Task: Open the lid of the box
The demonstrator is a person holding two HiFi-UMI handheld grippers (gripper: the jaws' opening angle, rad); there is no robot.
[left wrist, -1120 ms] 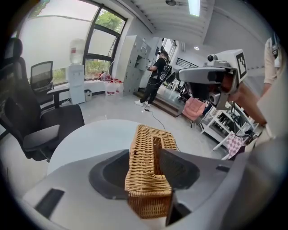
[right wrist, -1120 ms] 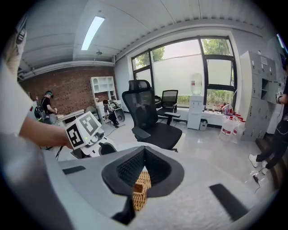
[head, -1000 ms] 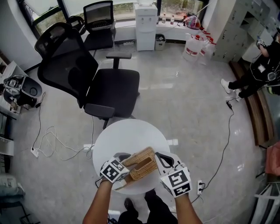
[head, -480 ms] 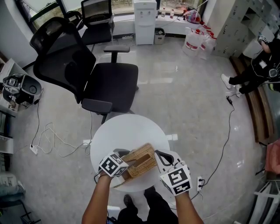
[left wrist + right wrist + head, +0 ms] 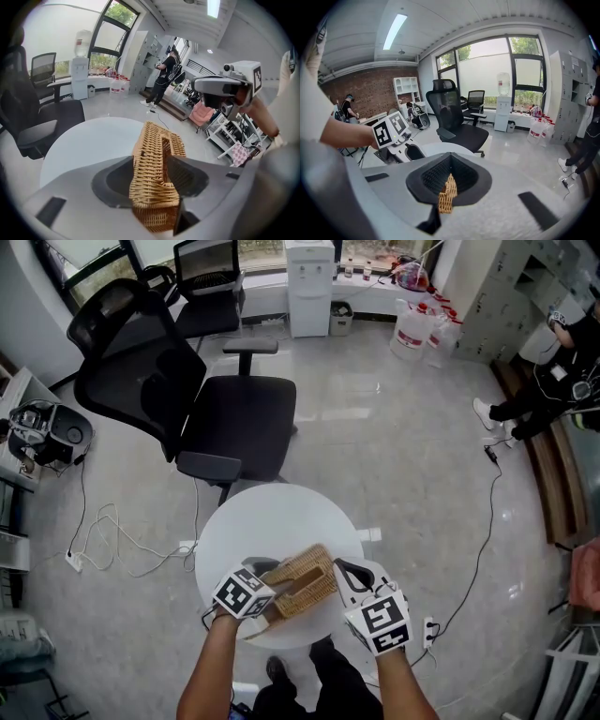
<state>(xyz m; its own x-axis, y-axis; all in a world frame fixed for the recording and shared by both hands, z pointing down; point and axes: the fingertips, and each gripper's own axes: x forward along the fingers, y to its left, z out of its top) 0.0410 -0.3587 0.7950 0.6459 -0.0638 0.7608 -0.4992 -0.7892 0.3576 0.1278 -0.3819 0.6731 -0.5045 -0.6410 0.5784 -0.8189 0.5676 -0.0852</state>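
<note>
A woven wicker box [image 5: 302,584] with a slot in its top lies near the front edge of the round white table [image 5: 277,526]. My left gripper [image 5: 265,593] is shut on the box's left end; in the left gripper view the box [image 5: 157,154] fills the gap between the two dark pads of that gripper [image 5: 150,174]. My right gripper [image 5: 345,580] is at the box's right end. In the right gripper view its jaws [image 5: 449,180] pinch a thin strip of wicker [image 5: 446,196], the box's edge or lid rim. The left gripper's marker cube [image 5: 393,131] shows there too.
A black office chair [image 5: 192,404] stands just beyond the table, and a second chair [image 5: 211,277] by the window. White cables [image 5: 122,540] run over the floor at left. A water dispenser [image 5: 311,282] and water jugs [image 5: 412,329] stand at the back. A person [image 5: 562,371] is at far right.
The head view has shifted slightly. Both grippers stay clamped on the wicker box at nearly the same spot on the table.
</note>
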